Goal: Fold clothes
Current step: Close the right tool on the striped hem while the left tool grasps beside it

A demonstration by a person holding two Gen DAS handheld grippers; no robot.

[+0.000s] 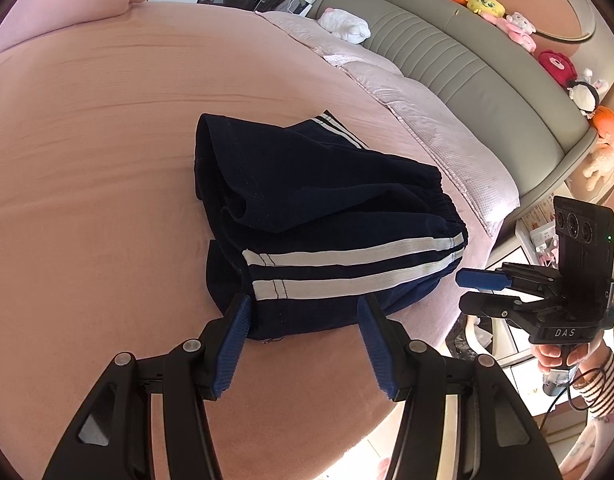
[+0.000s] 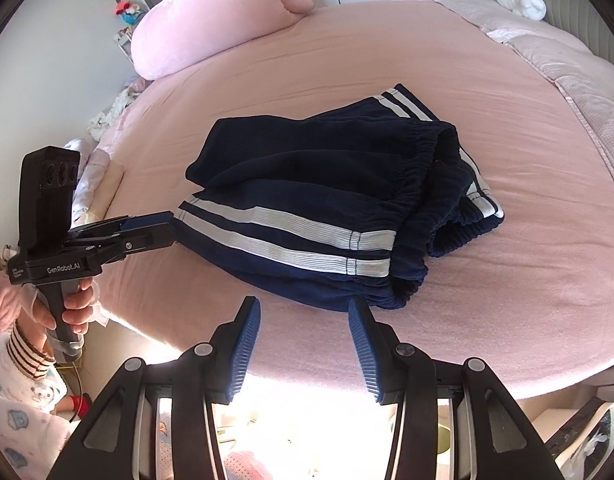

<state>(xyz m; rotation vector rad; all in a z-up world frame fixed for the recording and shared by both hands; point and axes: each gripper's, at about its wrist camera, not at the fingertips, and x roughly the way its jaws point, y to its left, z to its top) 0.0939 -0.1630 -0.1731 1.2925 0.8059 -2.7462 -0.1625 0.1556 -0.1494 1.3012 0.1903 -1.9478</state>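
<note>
On the pink bed (image 2: 507, 300) in front of me lie the folded navy shorts (image 2: 307, 184), two white stripes running along the near side and the gathered waistband turned toward my right. How many layers are stacked I cannot tell; the folds hide each other. My left gripper (image 1: 303, 320) hovers at the near edge of the shorts with its jaws spread wide, the left finger (image 1: 235, 332) just beside the cloth, though whether it touches is unclear. My right gripper (image 2: 305, 320) sits short of the shorts, jaws likewise spread and empty. Seen from the left wrist, its two fingers look closer together, edge-on. Plush toys (image 1: 487, 4) line the grey headboard (image 1: 447, 60), small and blurred.
</note>
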